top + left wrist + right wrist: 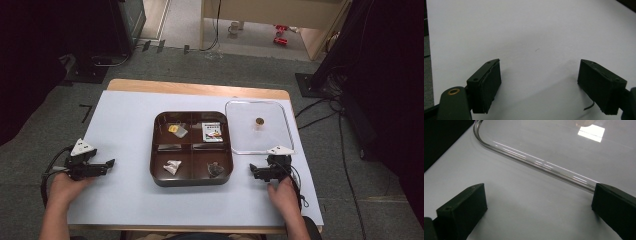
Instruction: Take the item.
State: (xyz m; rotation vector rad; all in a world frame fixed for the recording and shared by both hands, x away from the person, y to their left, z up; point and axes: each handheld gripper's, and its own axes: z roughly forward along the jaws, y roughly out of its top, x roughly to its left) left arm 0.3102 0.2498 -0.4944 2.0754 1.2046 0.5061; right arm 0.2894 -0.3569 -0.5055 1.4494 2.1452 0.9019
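Down at the near edge of the table (125,200), both of the person's hands are resting on the pale sheet, each with a gripper. The right gripper (254,172) sits toward the near right corner with its jaws spread wide apart and nothing between them; the left gripper (111,163) lies well off by the left edge, jaws also parted and empty over bare sheet. The clear lid (235,145) lies flat just beyond the right gripper, its near rim running across the gap of the jaws in the right gripper view, one jaw tip right at that rim (536,162). So the right hand is plainly the nearer one, and the lid lies straight ahead of it and slightly toward the far edge; it is roughly square, so no long axis to line up on. To the lid's left, touching or nearly so, sits the brown tray (155,172) in the middle of the table, four compartments. Counting: one lid with one small knob (259,120) at its centre, one tray, four small packets, one to each compartment. My read is that the lid goes onto the tray, a short carry leftward.
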